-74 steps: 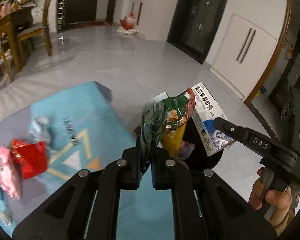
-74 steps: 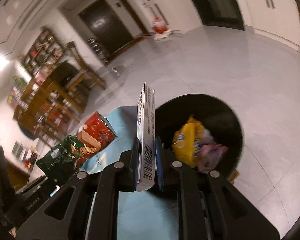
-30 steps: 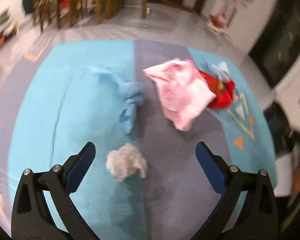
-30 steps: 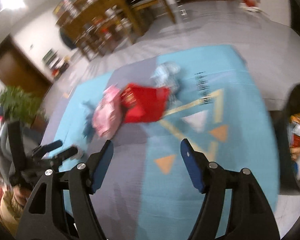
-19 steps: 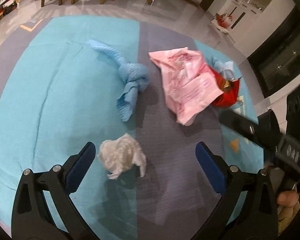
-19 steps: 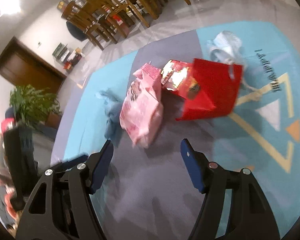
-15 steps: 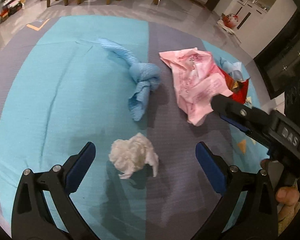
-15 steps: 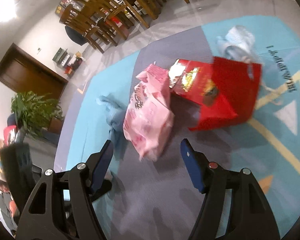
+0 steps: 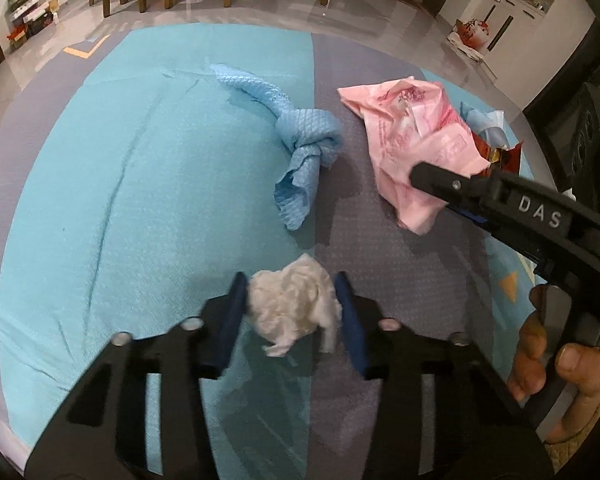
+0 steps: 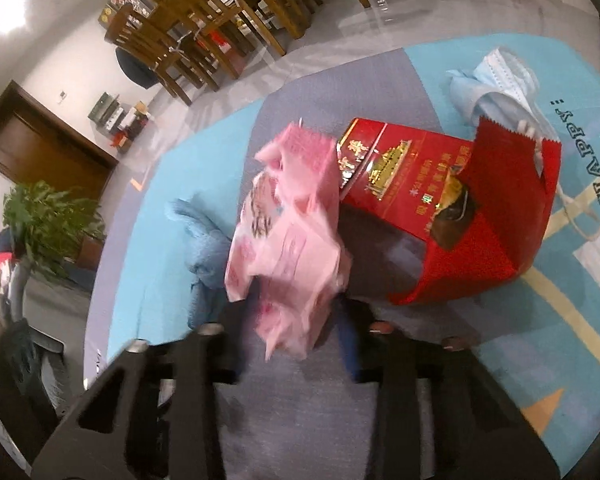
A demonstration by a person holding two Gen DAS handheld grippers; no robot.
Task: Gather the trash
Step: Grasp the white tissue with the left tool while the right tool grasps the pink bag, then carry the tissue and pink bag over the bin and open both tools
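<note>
Half a second ago both sets of jaws stood wide; both have just been closing. Left gripper (image 9: 290,310) now has its blue pads against the white tissue wad (image 9: 294,310), low centre of frame on the rug (image 9: 100,184). Right gripper (image 10: 290,332) jaws pinch the pink plastic bag's (image 10: 288,236) lower end, mid-frame. Blue cloth (image 9: 300,152) and red carton (image 10: 412,176) unmoved.
</note>
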